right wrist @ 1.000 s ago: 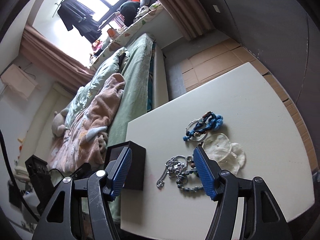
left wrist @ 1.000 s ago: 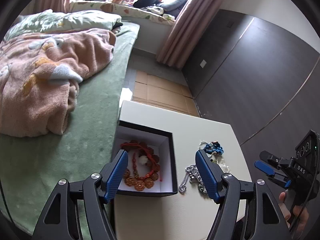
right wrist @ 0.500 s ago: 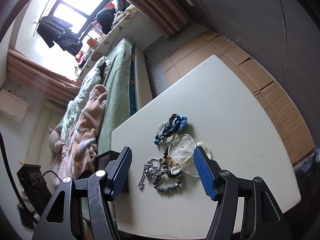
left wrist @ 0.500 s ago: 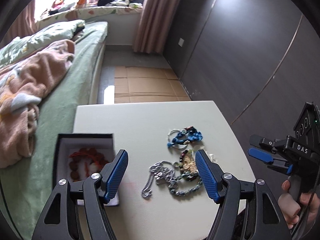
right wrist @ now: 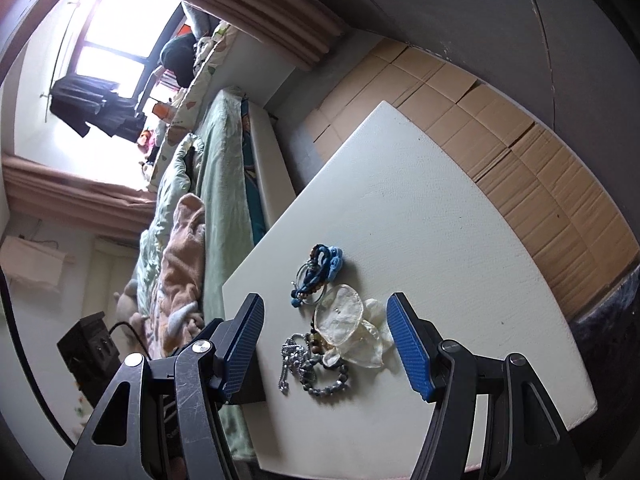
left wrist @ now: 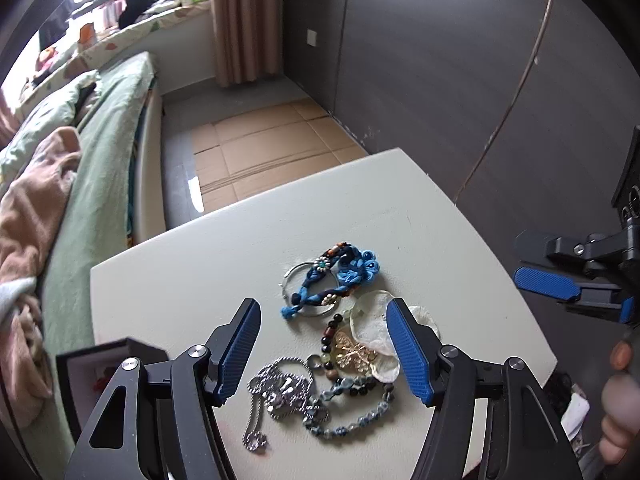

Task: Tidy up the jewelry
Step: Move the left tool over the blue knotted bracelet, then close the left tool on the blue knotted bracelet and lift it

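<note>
The left gripper [left wrist: 323, 346] hovers wide open and empty over the jewelry pile [left wrist: 320, 368] at lower centre; the right gripper [right wrist: 325, 346] is equally wide and empty. The silver ball chain [left wrist: 276, 394] looks tangled with the beaded bracelet [left wrist: 352, 408], so pinch one strand at its outer loop. The black jewelry box [left wrist: 100, 364] sits at lower left, apparently at the white table's [left wrist: 420, 220] edge; bare tabletop lies beyond.

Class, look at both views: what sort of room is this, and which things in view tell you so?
Most likely a bedroom: a bed with a rumpled blanket, curtains at a window, and a small table.
</note>
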Motion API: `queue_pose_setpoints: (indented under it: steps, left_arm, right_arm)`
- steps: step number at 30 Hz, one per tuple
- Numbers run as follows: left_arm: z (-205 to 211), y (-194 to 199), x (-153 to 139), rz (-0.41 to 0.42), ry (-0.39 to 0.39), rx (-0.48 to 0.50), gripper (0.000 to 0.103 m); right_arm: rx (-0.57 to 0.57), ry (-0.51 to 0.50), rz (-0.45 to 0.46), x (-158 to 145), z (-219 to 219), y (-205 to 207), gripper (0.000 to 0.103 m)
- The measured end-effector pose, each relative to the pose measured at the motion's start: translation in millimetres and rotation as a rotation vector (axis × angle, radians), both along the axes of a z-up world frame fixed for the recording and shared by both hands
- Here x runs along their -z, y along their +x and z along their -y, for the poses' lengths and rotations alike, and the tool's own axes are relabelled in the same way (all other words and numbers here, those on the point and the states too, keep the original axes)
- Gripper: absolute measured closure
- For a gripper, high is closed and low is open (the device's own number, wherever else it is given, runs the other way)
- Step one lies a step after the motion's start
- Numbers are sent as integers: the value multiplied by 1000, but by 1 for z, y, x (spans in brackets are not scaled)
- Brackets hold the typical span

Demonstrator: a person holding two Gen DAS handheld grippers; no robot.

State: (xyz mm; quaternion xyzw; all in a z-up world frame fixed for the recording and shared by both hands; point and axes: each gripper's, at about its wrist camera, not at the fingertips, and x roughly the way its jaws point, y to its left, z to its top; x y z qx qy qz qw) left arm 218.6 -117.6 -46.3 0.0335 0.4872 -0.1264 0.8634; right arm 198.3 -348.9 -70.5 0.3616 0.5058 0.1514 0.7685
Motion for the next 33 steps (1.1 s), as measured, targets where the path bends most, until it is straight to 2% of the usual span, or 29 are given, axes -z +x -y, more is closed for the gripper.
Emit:
queue_pose_setpoints:
  steps: [2, 7, 14, 16, 17, 18, 20, 22, 28, 33]
  left_arm:
    - [8, 6, 7, -9, 26, 13, 44]
    - [24, 21, 26, -44, 40, 46, 44]
    - [26, 38, 58, -98, 83, 22, 46]
    - [24, 36, 61, -94, 100, 10, 56]
    - [22, 36, 61, -93, 103, 6, 77]
    - [19, 36, 62, -105, 90, 2, 93]
    - [9, 33, 58, -109, 31, -23, 93]
    - [1, 27, 48, -72, 15, -45, 93]
    - [-22, -1, 18, -20, -134, -78, 94]
    - [-41, -26, -2, 36, -222, -89, 94]
  right_arm:
    - [13, 13, -14, 3, 5, 3, 39]
    - [41, 25, -45, 9, 15, 8, 39]
    - [32, 4, -68, 13, 16, 14, 39]
    - [32, 14, -72, 15, 18, 14, 38]
    - [35, 17, -73, 15, 19, 14, 38]
    - [37, 15, -75, 15, 19, 14, 38]
    - [37, 8, -75, 15, 19, 14, 38]
    - [29, 1, -70, 14, 17, 13, 38]
    - [-24, -32, -70, 17, 0, 12, 38]
    - [-88, -88, -67, 19, -20, 10, 38]
